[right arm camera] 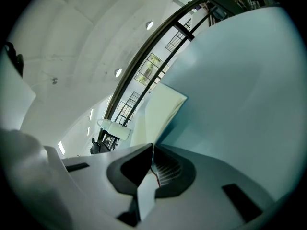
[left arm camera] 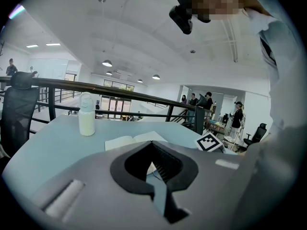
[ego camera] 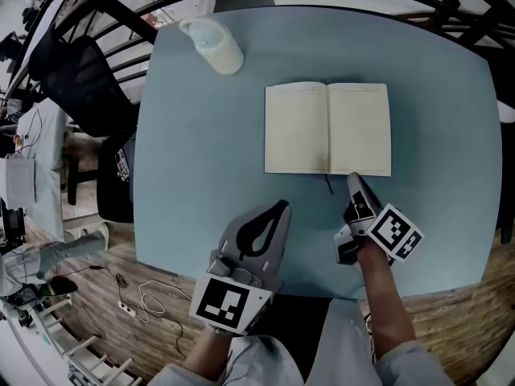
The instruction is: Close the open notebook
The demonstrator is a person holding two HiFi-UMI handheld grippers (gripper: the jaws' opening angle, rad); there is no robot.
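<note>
The notebook point(ego camera: 327, 129) lies open and flat on the far half of the worktop point(ego camera: 201, 175), a little right of centre. Its spread runs left to right in front of you and its spine points straight away from you. A dark ribbon point(ego camera: 328, 185) trails off the near end of the spine.

Your right tongs point(ego camera: 354, 179) are the nearer pair. Their tips sit on the near edge of the right-hand leaf, just right of the spine. The right gripper view shows them pressed together on a thin pale sheet with a red line along it, which I take to be that leaf's edge, so they are pinching the notebook. I cannot tell whether they hold one page or the cover as well.

Your left tongs point(ego camera: 282, 206) hang short of the notebook, near its lower left corner but apart from it. Their tips are pressed together with nothing between them.

The move ahead turns on the spine. The pinched leaf has to rise and swing leftward over that line, so lift along an arc across the spine instead of dragging toward yourself. If the grip has only a single sheet, the cover would likely stay flat.

The one container is a white bottle point(ego camera: 214, 45) standing at the far left, well apart from the notebook. Its wall is opaque, so what it holds cannot be told.
</note>
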